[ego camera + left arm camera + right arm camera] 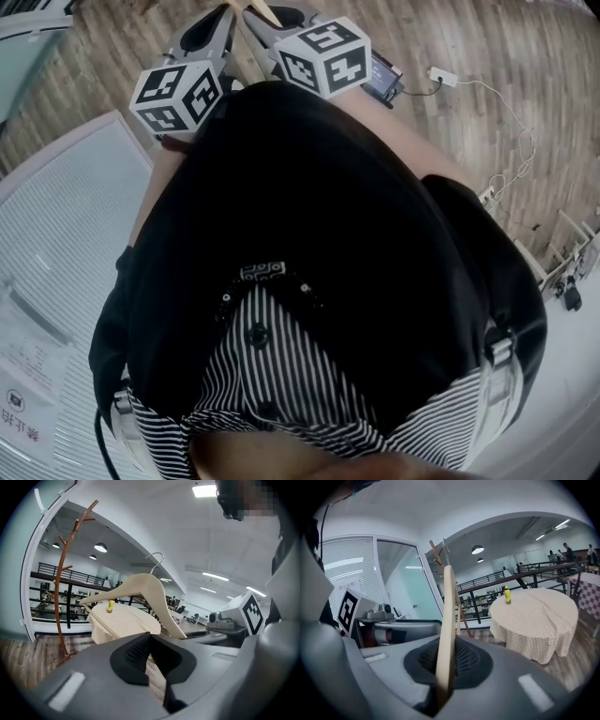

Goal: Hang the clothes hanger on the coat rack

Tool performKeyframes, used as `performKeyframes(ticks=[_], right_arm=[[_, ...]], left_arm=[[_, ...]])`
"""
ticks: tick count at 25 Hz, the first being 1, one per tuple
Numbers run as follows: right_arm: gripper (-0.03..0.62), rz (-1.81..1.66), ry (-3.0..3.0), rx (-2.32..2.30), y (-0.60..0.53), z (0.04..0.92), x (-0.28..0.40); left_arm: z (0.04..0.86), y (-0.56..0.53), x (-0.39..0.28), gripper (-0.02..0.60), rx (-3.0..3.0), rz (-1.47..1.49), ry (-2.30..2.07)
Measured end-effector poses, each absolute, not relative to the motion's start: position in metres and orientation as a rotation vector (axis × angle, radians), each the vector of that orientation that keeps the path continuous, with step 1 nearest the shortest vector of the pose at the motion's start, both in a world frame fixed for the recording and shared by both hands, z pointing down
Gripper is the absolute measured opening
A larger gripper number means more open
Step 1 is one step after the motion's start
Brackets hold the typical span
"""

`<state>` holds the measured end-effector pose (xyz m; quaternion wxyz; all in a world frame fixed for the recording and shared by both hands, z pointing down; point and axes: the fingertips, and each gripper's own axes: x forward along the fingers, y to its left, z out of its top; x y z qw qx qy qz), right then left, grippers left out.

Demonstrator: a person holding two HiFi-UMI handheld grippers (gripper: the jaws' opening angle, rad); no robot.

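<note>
A cream wooden clothes hanger [145, 585] with a metal hook [157, 557] is held up in front of me. My right gripper [447, 648] is shut on it, and the hanger [448, 620] rises edge-on from its jaws. My left gripper [152, 644] is shut on the hanger's thin lower bar, a pale strip of which shows between its jaws. The brown branched coat rack [63, 573] stands on the floor to the left, well beyond the hanger; its branches [437, 552] show just behind the hanger. In the head view both grippers [222, 19] [258, 17] converge at the top.
A round table [124, 623] with a cream checked cloth and a yellow bottle [111, 605] stands beyond the rack. A black railing [497, 581] and glass partition [401, 583] lie behind. Cables [497, 122] trail on the wood floor. My torso fills the head view.
</note>
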<state>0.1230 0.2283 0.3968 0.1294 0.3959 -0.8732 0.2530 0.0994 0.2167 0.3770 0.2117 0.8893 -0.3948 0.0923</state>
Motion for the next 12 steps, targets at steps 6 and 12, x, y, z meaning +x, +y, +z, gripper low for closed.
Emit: performKeyframes(ticks=[6,12], right_arm=[[0.025,0.739,-2.504,1.195,0.193,0.398,0.079],[0.025,0.745,-2.485,1.222,0.163,0.397,0.033]], left_arm=[[0.377,0.183,0.063,0.003,2.52,0.264,-0.997],[0.375,0.15,0.016,0.003,2.532,0.25,-0.981]])
